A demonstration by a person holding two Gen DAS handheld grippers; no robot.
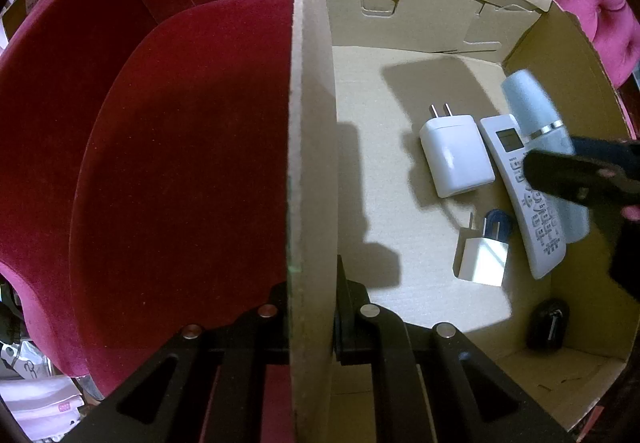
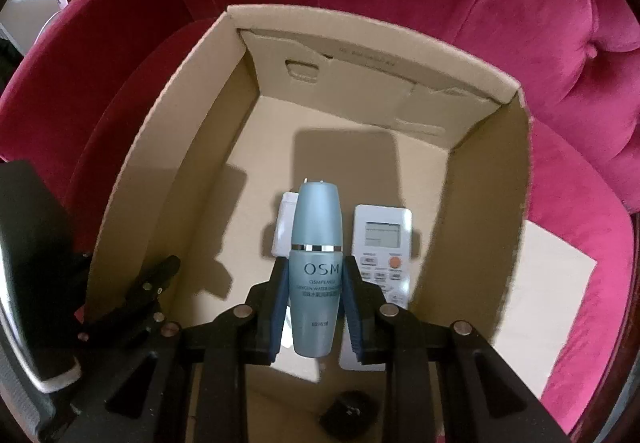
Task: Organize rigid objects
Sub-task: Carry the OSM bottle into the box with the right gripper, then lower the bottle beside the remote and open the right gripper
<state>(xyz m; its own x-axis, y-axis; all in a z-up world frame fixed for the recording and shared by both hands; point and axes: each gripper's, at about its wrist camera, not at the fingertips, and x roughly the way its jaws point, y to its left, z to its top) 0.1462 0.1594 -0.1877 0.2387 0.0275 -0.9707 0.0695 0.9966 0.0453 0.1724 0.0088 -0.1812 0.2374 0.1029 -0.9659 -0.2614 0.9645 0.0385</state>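
An open cardboard box [image 1: 312, 123] [image 2: 168, 147] sits on a red velvet armchair. My left gripper [image 1: 312, 299] is shut on the box's left wall, one finger on each side. My right gripper [image 2: 314, 283] is shut on a pale blue OSM bottle [image 2: 316, 263] [image 1: 532, 103] and holds it inside the box above the floor. On the box floor lie a white remote [image 1: 524, 195] [image 2: 382, 239], a large white charger [image 1: 454, 159] [image 2: 286, 219], a small white plug [image 1: 480, 259] and a small black object [image 1: 548, 323] [image 2: 348, 411].
The armchair seat [image 1: 180, 163] and tufted back [image 2: 480, 3] surround the box. A flat cardboard sheet [image 2: 552, 283] lies on the seat to the box's right. The far half of the box floor [image 2: 340, 115] is bare.
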